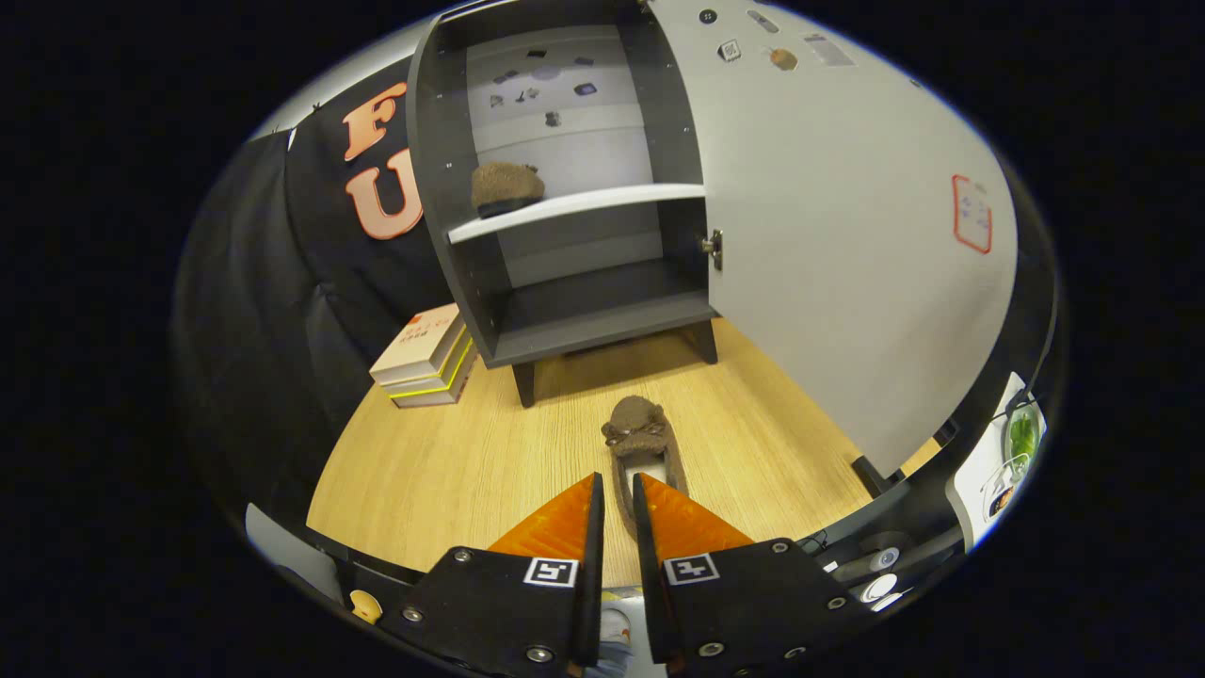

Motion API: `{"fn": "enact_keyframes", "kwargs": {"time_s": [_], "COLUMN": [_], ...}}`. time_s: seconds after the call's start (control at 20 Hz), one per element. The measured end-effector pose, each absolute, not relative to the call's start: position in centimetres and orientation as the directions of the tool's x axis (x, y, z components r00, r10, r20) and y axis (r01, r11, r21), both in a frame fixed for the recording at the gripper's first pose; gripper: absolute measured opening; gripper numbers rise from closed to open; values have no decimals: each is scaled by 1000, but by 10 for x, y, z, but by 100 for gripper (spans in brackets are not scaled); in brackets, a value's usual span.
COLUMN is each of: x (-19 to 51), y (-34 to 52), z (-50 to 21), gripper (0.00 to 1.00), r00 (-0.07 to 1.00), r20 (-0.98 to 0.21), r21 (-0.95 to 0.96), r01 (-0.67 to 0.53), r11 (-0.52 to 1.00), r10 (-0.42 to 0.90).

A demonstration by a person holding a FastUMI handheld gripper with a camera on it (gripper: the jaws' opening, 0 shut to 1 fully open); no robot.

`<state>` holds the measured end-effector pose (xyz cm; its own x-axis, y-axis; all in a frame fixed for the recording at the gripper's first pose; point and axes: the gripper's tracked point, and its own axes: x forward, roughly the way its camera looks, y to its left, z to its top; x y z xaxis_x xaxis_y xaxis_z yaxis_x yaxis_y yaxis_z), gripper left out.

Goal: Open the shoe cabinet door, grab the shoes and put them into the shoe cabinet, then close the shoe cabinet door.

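The cabinet [565,188] stands open, its door [847,235] swung wide to the right and walling off that side. Its lower compartment is bare and open at the front. On the shelf [574,209] above, a brown shoe [506,186] takes the left part, with room free to the right of it. In front of the cabinet a second shoe [643,443] lies on the worktop [424,461], its heel in the narrow gap between the jaws of the gripper [617,494]. Left of the cabinet, a stack of books [424,358] blocks that corner.

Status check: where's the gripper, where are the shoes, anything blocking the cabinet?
Gripper fingers nearly closed around second brown shoe's heel, grip unconfirmed. First shoe on cabinet shelf. Cabinet door open. Books beside cabinet, not blocking.
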<state>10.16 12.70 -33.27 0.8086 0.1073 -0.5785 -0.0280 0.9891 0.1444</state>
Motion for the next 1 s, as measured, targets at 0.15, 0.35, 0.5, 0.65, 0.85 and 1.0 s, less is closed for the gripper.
{"fn": "enact_keyframes", "kwargs": {"time_s": [0.15, 0.35, 0.5, 0.65, 0.85, 1.0], "x": [119, 145, 163, 181, 206, 222], "y": [137, 140, 139, 148, 160, 160], "z": [-373, -416, -445, -467, -488, -496], "gripper": [20, 20, 20, 20, 20, 14], "r00": [758, 708, 672, 639, 629, 626], "r20": [-637, -689, -723, -744, -752, -756], "r21": [156, 168, 168, 193, 175, 159], "r01": [-49, -54, -58, -75, -100, -108], "r11": [987, 984, 984, 978, 980, 981], "r10": [138, 156, 163, 196, 198, 191]}}
